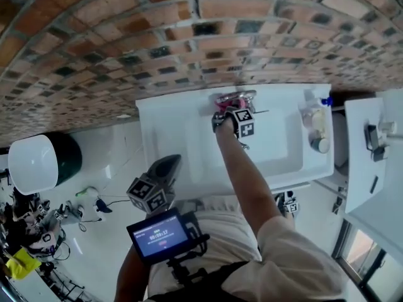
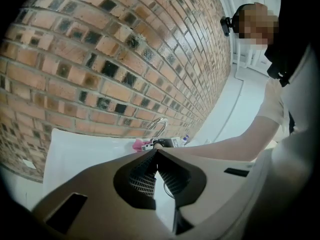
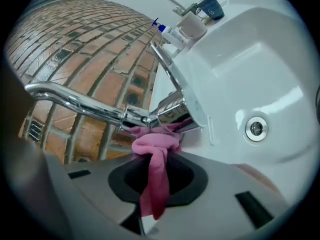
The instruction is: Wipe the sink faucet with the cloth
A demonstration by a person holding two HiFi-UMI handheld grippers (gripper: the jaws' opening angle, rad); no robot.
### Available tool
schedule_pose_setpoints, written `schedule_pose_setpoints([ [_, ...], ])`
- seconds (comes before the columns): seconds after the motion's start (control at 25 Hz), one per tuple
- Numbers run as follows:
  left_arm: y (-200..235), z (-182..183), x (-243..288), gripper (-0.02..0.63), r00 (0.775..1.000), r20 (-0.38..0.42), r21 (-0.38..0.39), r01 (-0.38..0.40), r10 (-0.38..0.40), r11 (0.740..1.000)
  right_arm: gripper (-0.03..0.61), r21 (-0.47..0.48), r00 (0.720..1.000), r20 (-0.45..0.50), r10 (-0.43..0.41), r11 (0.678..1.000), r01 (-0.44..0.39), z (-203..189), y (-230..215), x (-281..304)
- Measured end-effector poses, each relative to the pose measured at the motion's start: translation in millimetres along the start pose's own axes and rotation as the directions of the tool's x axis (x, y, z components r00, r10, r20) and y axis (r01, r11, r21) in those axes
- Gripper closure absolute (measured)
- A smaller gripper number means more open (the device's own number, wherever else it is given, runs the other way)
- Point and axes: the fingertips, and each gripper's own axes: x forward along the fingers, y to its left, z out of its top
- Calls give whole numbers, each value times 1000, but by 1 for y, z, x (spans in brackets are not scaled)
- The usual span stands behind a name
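While the left gripper (image 2: pixel 156 153) hangs low in front of the person's body, it is clenched shut with nothing between its jaws, and it takes no part in the work. It points toward the sink (image 1: pixel 157 128) from the near side.

Further out, the right arm reaches over the basin. The right gripper (image 3: pixel 155 159) is grasping the pink cloth (image 3: pixel 152 145): the jaws pinch a bunched fold, and one tail hangs down between them. The bunch sits just ahead of the jaw tips and touches the faucet (image 3: pixel 167 113) on its chrome body, at the place where the thin spout joins it.

I judge that the wiping is under way at this joint. To do it well, I think the person should keep the soft bunch pressed on the metal and keep the hard jaw tips off it, because only a small wad stands out in front of the gripper. A slow stroke along the spout to its end, with the wrist turning so that the cloth goes around the tube, would cover more than a straight rub. The lever above the body and the foot of the faucet on the rim probably need their own passes. The loose tail could catch on the lever, so the strokes should be short.

Beyond the faucet, some bottles (image 3: pixel 192 24) stand at the far corner of the rim, well apart from the cloth; a wide sweep to that side could knock them. Behind all this rises the brick wall (image 1: pixel 189 36).
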Motion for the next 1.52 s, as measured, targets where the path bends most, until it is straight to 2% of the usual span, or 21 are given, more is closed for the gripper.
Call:
schedule_pose_setpoints([
  [0.16, -3, 1, 2, 614, 1000, 4, 2, 3, -3, 1000, 511, -41, 997, -52, 51, 998, -53, 0, 5, 7],
  [0.28, -4, 0, 1, 614, 1000, 6, 4, 6, -6, 1000, 511, -84, 984, -108, 143, 985, -152, 2, 21, -4],
  [0.4, -3, -2, 1, 614, 1000, 3, -2, 6, -6, 1000, 511, -180, 960, -152, 234, 949, -260, 7, 42, -23],
  [0.56, -7, -3, 2, 614, 1000, -1, -2, 15, -15, 1000, 511, -255, 929, -165, 332, 895, -365, 21, 74, -48],
  [0.68, -12, -3, 3, 614, 1000, 0, 5, 23, -23, 1000, 511, -313, 923, -188, 337, 870, -381, 23, 86, -55],
  [0.84, -17, -1, 3, 614, 999, 14, 10, 31, -31, 999, 511, -431, 903, -226, 366, 793, -430, 23, 100, -68],
  [0.88, -17, -1, 2, 614, 999, 17, 8, 30, -31, 1000, 511, -471, 893, -234, 385, 759, -450, 24, 105, -72],
  [0.92, -17, -1, 2, 614, 999, 18, 7, 29, -29, 1000, 511, -528, 882, -245, 403, 707, -470, 24, 111, -78],
  [0.96, -17, -2, 1, 614, 999, 18, 7, 27, -27, 1000, 511, -597, 870, -259, 418, 639, -485, 25, 117, -84],
  [1.08, -17, -3, -2, 614, 1000, 20, 14, 24, -24, 1000, 511, -774, 846, -310, 433, 401, -489, 23, 133, -99],
  [1.16, -15, -4, -4, 614, 1000, 22, 11, 21, -21, 1000, 511, -833, 845, -333, 419, 289, -472, 20, 137, -104],
  [1.24, -15, -6, -5, 614, 1000, 23, 11, 19, -19, 1000, 511, -867, 846, -343, 407, 210, -453, 16, 140, -109],
  [1.32, -16, -6, -4, 614, 1000, 21, 12, 23, -23, 1000, 511, -887, 846, -347, 404, 151, -436, 13, 143, -114],
  [1.52, -19, -7, 0, 614, 999, 17, 16, 29, -29, 999, 511, -905, 832, -368, 415, 47, -423, 0, 151, -120],
])
